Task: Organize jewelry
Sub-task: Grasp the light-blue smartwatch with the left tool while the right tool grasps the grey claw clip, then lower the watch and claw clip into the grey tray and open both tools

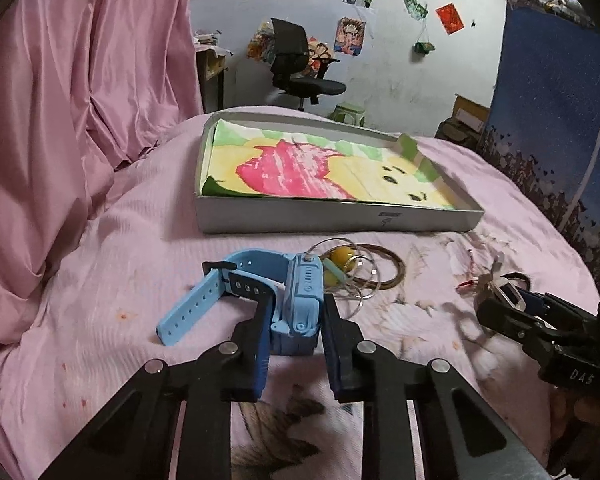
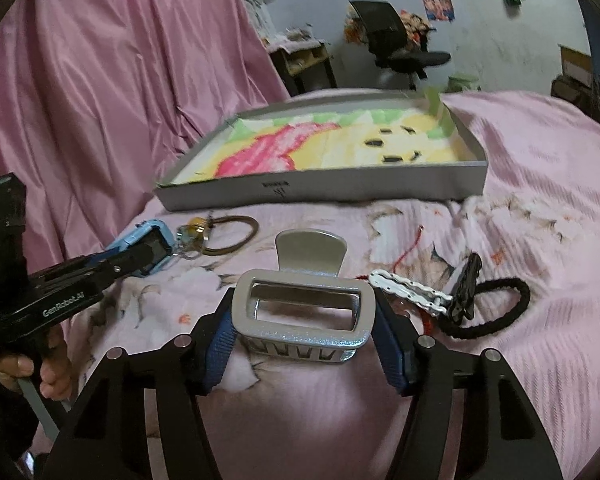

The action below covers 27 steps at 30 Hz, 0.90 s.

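A light blue watch point(image 1: 300, 292) stands on its edge on the pink bedsheet, its strap trailing to the left. My left gripper point(image 1: 296, 304) is shut on its case, one pad on each side. In the right wrist view, a silver rectangular hair claw point(image 2: 304, 312) sits between the blue pads of my right gripper point(image 2: 305, 300), which is shut on it. A shallow grey box point(image 1: 340, 220) lined with a pink, yellow and green drawing lies just beyond both.
Yellow beads on thin wire rings point(image 1: 342, 262) and a brown hair tie point(image 1: 392, 268) lie behind the watch. A white jewelled clip point(image 2: 408, 292), a black clip point(image 2: 466, 280), a black hair tie point(image 2: 500, 304) and a red string point(image 2: 408, 256) lie to the right. Pink curtain point(image 1: 80, 100) hangs at left.
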Available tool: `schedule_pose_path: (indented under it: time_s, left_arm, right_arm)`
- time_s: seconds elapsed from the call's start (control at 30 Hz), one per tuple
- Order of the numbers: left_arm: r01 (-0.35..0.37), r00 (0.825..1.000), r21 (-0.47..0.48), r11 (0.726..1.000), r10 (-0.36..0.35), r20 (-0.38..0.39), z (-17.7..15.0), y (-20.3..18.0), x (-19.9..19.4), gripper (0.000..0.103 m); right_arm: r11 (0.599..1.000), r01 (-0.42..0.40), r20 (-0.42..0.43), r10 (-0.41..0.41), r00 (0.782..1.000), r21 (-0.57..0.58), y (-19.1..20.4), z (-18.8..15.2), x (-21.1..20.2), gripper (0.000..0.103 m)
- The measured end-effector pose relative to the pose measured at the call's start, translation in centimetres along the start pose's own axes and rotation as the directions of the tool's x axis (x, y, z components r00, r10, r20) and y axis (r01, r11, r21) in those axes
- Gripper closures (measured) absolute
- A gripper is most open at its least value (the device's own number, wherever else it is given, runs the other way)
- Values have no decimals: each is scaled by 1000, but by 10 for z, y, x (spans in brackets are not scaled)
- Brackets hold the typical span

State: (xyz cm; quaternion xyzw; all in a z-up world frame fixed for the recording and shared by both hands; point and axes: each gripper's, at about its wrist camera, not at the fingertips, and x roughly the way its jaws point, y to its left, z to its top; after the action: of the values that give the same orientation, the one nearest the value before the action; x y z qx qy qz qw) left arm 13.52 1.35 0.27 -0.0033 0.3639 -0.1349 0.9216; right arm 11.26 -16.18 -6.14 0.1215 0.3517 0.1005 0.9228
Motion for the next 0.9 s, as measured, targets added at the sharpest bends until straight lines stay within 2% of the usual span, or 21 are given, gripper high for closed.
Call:
schedule_pose_path:
  time_s: [0.13, 0.3, 0.5, 0.7, 0.9]
  left_arm:
    - [28, 999, 10, 1000, -29, 35, 0, -7, -12, 82]
    - [50, 994, 7, 999, -50, 95, 11, -14, -27, 82]
    - [42, 988, 4, 999, -43, 149, 48, -13, -25, 82]
    - [43, 992, -43, 998, -37, 123, 84, -2, 5, 82]
    - [32, 999, -88, 996, -28, 41, 91, 4, 41, 82]
  right_arm:
    - [999, -17, 46, 20, 999, -51, 9, 3, -10, 45]
    - [997, -47, 76, 51, 996, -60, 12, 16, -17, 45]
    - [995, -51, 87, 59, 995, -91, 13, 53, -18, 45]
    - [991, -29, 30, 33, 999, -130, 14, 103, 9, 45]
    - [989, -19, -9, 18, 1000, -150, 23, 126, 43, 45]
